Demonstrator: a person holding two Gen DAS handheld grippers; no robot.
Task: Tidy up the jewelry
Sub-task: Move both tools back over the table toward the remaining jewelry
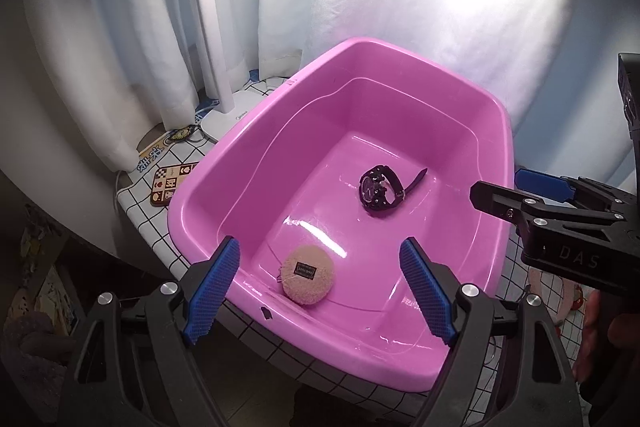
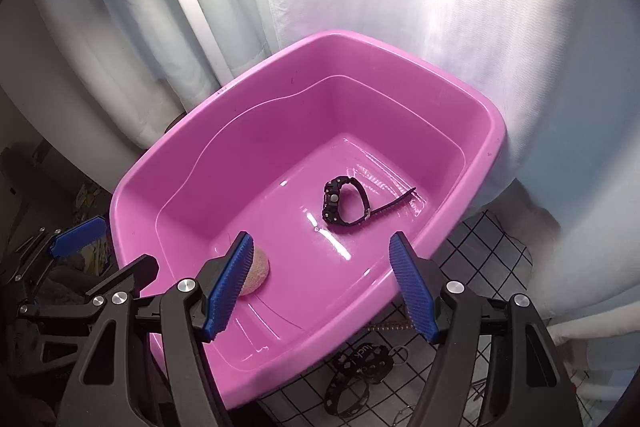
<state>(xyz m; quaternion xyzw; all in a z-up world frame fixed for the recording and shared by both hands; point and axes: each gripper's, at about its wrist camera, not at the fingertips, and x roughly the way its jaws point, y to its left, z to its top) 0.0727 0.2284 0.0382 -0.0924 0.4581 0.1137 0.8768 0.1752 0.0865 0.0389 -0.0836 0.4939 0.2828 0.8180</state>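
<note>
A pink plastic tub [image 1: 498, 115] stands on a grid-patterned tablecloth; it also shows in the right wrist view [image 2: 494, 131]. Inside lie a black wristwatch [image 1: 380, 190] [image 2: 346, 201] and a round beige fuzzy pouch [image 1: 308, 274] with a dark label, partly hidden behind a finger in the right wrist view [image 2: 258, 273]. My left gripper [image 1: 320, 291] is open and empty above the tub's near edge. My right gripper [image 2: 322, 287] is open and empty above the tub's near right side; it shows at the right of the left wrist view [image 1: 498, 193].
A white lamp base [image 1: 234, 113] and patterned coasters [image 1: 172, 183] sit left of the tub. On the cloth right of the tub lie a beaded chain [image 2: 390, 327], black lace-like pieces [image 2: 356, 367] and thin wire rings [image 2: 400, 351]. White curtains hang behind.
</note>
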